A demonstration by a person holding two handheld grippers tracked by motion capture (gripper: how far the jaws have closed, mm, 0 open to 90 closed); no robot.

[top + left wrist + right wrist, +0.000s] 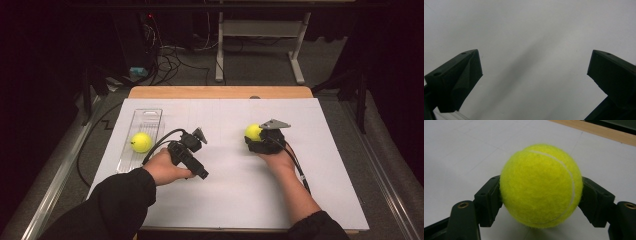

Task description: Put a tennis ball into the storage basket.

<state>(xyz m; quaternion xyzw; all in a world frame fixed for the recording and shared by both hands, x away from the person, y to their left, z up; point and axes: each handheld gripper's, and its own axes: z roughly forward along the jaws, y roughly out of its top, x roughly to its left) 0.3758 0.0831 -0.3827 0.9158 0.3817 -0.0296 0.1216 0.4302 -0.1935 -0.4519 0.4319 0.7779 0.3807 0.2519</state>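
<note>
A yellow tennis ball [253,131] sits right of centre on the white sheet, and my right gripper [259,140] is shut on it. In the right gripper view the ball [541,185] fills the gap, with a black jaw pressed against each of its sides, low over the sheet. A second tennis ball [141,142] rests in a clear plastic tray [147,117] at the left. My left gripper [196,139] hovers just right of that tray, open; in its own view [534,72] the jaws stand wide apart with only bare white sheet between them.
A white sheet [225,190] covers most of the wooden table [220,92]. Behind the table's far edge are floor cables [170,60] and a white table frame [260,45]. Dark curtains close both sides.
</note>
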